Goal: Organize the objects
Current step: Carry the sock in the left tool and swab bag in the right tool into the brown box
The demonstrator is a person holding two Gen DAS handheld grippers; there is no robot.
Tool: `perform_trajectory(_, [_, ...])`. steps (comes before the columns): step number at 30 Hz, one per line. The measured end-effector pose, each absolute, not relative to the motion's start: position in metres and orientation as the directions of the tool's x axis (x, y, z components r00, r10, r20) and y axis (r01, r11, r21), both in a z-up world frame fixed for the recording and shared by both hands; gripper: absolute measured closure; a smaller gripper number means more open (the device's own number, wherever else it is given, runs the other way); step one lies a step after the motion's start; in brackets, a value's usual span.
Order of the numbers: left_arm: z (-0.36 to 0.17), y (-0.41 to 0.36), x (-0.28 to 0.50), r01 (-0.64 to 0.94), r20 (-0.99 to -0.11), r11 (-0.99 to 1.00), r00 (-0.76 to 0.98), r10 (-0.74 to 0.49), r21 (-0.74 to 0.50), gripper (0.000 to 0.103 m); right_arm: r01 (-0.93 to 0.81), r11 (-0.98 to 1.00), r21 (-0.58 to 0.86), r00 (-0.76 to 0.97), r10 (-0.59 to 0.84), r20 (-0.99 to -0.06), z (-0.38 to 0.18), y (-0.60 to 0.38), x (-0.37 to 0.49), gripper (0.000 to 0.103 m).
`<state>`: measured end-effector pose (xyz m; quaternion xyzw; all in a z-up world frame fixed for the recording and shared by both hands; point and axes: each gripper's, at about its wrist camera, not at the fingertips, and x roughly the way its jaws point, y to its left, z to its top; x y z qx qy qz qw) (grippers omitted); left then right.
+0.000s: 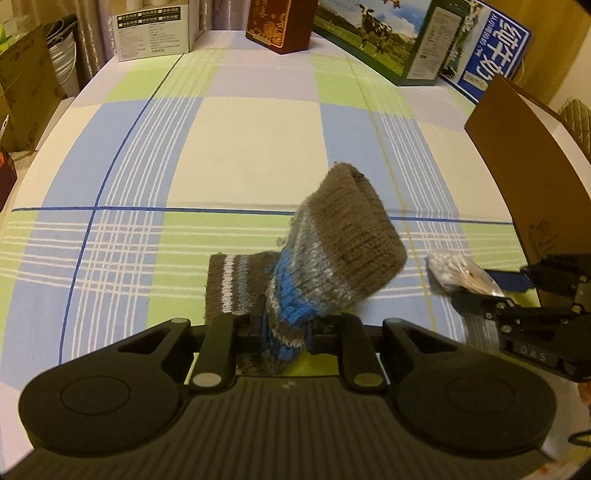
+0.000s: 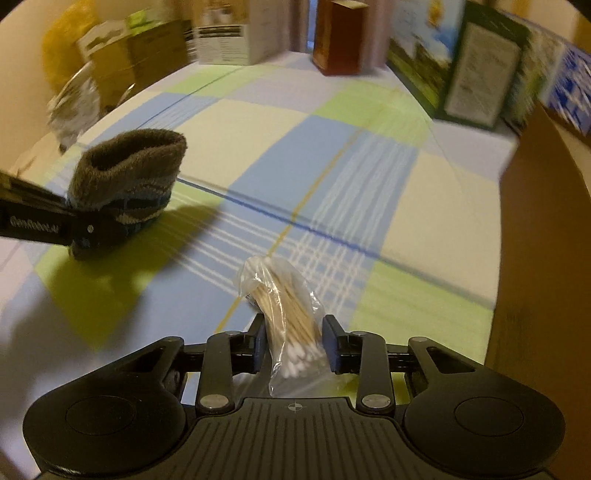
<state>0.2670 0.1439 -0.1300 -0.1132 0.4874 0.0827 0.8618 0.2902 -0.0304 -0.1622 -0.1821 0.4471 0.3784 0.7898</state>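
A brown knitted sock with blue and grey stripes (image 1: 343, 251) stands up from my left gripper (image 1: 286, 328), which is shut on its lower end. A second matching sock (image 1: 236, 284) lies flat on the checked tablecloth just behind it. In the right wrist view the held sock (image 2: 129, 173) shows its mouth gaping upward, at the left gripper (image 2: 85, 229). A clear bag of cotton swabs (image 2: 284, 295) sits between the pads of my right gripper (image 2: 295, 339), which press on its sides. The same bag (image 1: 443, 273) and right gripper (image 1: 480, 295) appear at the right of the left wrist view.
A brown cardboard box (image 1: 535, 177) stands close at the right edge of the table. Along the far edge stand a white printed box (image 1: 155, 33), a dark red box (image 1: 280, 26) and a green carton with a cow picture (image 1: 388, 40). Cardboard boxes sit off the table's left side.
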Motion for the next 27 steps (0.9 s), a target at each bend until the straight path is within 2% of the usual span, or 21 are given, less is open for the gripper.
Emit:
perform_trajectory(13, [-0.119, 0.11, 0.25, -0.166, -0.863, 0.976, 0.503, -0.042, -0.144, 0.09, -0.586, 0.773, 0.242, 0.266, 0.465, -0.844, -0.144, -0.088, 0.269, 0.076])
perform_trajectory(20, [-0.106, 0.09, 0.24, -0.119, -0.854, 0.975, 0.51, -0.103, -0.189, 0.091, -0.499, 0.784, 0.369, 0.255, 0.54, -0.802, -0.132, -0.119, 0.26, 0.087])
perform_trajectory(27, [-0.09, 0.072, 0.231, -0.08, -0.837, 0.972, 0.527, -0.147, -0.222, 0.091, -0.465, 0.777, 0.423, 0.274, 0.581, -0.766, -0.116, -0.137, 0.247, 0.088])
